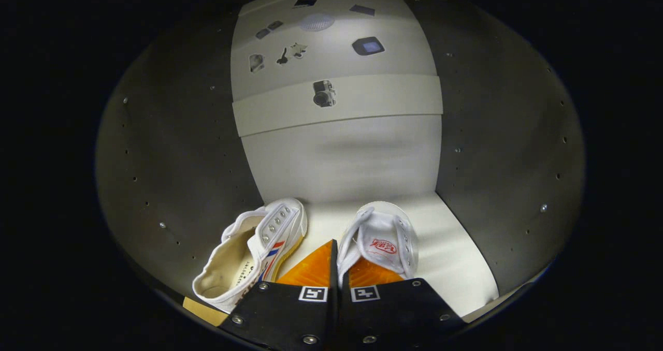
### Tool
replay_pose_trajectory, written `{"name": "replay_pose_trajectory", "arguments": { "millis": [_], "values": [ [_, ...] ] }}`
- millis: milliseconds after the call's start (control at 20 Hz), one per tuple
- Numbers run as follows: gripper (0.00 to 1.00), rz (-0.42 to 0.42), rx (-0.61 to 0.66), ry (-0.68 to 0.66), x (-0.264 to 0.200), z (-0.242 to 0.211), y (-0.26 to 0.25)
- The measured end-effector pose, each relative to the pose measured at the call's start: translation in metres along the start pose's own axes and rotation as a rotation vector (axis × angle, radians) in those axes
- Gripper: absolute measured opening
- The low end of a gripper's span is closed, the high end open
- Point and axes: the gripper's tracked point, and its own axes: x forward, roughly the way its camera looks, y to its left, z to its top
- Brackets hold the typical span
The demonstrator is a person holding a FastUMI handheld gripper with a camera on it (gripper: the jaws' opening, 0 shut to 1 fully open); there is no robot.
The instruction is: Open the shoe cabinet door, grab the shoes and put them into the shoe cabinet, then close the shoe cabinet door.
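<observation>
I am looking into the shoe cabinet, whose white floor (456, 258) holds two white canvas shoes. The right shoe (383, 232) stands upright with its toe toward the back wall. My gripper (337, 260) is shut on this shoe's left collar wall: one finger sits inside the shoe opening and the other outside it. The left shoe (259, 242), with red and blue stripes on its side, lies tipped over just left of the fingers, near the left side wall.
The cabinet's back wall (342, 159) rises beyond the shoes, with a white shelf edge (336, 105) above it. Grey side walls with peg holes stand at the left (171, 159) and right (507, 159). Bare floor shows to the right of the held shoe.
</observation>
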Motion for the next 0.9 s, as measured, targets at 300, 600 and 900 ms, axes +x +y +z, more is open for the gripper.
{"name": "replay_pose_trajectory", "arguments": {
  "millis": [300,600,900],
  "values": [
    [0.05,0.003,-0.065,-0.013,0.019,0.001,0.002],
    [0.36,0.057,-0.018,0.004,-0.003,-0.004,0.023],
    [0.76,0.019,-0.059,-0.026,-0.055,0.003,0.032]
  ]
}}
